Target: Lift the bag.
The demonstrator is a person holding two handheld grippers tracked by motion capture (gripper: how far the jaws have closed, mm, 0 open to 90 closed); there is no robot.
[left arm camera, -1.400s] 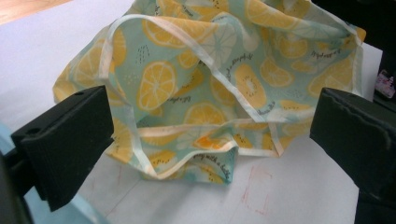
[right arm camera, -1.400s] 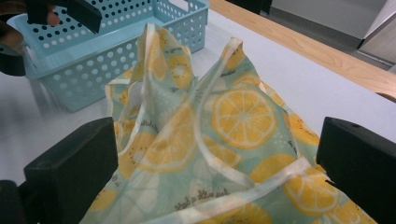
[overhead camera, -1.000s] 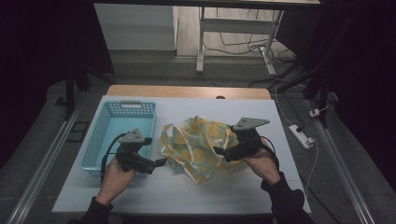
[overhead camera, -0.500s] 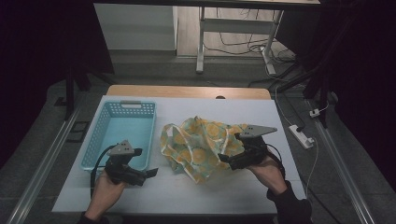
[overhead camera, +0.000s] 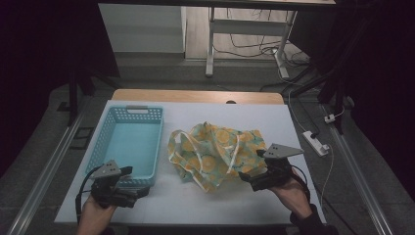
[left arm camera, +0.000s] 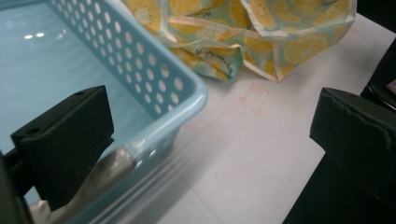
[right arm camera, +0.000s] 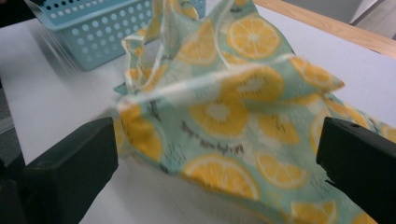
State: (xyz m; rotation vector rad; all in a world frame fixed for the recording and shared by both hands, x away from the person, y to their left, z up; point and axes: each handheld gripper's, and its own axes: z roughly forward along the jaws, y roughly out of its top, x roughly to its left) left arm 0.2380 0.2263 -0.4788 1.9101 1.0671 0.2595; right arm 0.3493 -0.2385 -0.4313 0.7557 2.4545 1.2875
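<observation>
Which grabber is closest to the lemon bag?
The right gripper. Its open jaws sit right at the edge of the lemon-print bag, while the left gripper is off by the near corner of the blue basket, apart from the bag.

Left gripper (overhead camera: 139,192), held in the left hand (overhead camera: 95,218) at the table's near left corner, jaws pointing right along the near edge. In the left gripper view the left gripper (left arm camera: 210,140) shows both black jaws set wide apart with nothing between the pads. Right gripper (overhead camera: 243,176), held in the right hand (overhead camera: 293,193) near the near right corner, jaws pointing left toward the table's middle; its grey three-cornered plate sits on top. In the right gripper view the right gripper (right arm camera: 215,163) shows jaws spread wide, gripping nothing. Both forearms enter from the near edge; a dark sleeve covers the right wrist. The two grippers are well apart.
</observation>
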